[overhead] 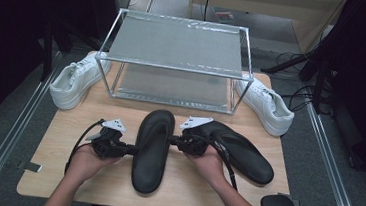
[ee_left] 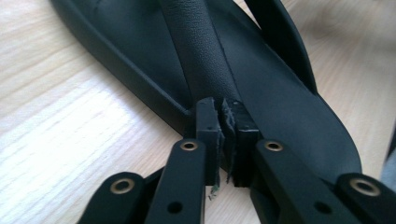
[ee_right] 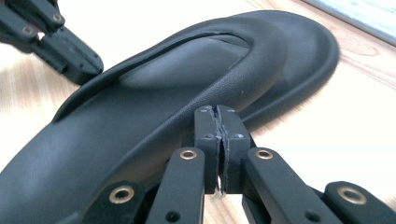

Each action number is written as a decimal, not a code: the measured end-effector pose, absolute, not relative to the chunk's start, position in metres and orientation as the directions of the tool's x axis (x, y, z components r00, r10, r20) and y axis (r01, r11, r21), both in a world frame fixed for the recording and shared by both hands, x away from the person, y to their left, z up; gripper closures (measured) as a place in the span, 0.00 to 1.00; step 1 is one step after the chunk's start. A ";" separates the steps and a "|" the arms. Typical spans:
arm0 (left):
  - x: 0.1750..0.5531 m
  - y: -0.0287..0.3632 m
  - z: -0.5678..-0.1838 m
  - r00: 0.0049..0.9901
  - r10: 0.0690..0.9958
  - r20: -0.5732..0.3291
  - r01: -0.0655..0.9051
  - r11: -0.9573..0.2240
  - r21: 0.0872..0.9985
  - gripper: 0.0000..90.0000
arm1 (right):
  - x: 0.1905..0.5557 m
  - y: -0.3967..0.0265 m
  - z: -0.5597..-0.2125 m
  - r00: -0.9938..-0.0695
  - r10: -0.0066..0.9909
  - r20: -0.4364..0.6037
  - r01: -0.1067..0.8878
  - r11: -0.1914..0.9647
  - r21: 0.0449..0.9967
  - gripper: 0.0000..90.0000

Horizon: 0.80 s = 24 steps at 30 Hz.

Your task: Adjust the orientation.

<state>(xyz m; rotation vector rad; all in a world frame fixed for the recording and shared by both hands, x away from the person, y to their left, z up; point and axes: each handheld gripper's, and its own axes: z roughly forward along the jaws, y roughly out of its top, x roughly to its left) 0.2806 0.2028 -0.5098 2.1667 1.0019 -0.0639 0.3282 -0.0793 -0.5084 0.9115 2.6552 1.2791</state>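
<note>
Two grippers flank black sandal (overhead: 152,150) (fingers' contact unclear); second sandal (overhead: 241,151) partly hidden.

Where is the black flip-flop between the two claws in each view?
High view: black flip-flop at centre front of the table.
Left gripper view: runs from upper left to right edge.
Right gripper view: spans the middle.
Shared landmark: its strap.

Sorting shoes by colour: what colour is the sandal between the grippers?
Black all over; the sandal shows best in the high view.
</note>
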 end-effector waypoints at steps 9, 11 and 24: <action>0.279 0.209 -0.499 0.679 0.671 -0.299 0.663 -0.385 0.641 0.73 | 0.330 -0.088 -0.499 -0.825 0.526 0.206 0.480 0.462 0.746 0.81; 0.278 0.210 -0.496 0.680 0.675 -0.286 0.652 -0.378 0.657 0.65 | 0.329 -0.091 -0.496 -0.828 0.518 0.215 0.481 0.460 0.746 0.77; 0.282 0.197 -0.490 0.707 0.662 -0.248 0.617 -0.406 0.674 0.45 | 0.320 -0.125 -0.485 -0.841 0.494 0.220 0.458 0.434 0.776 0.61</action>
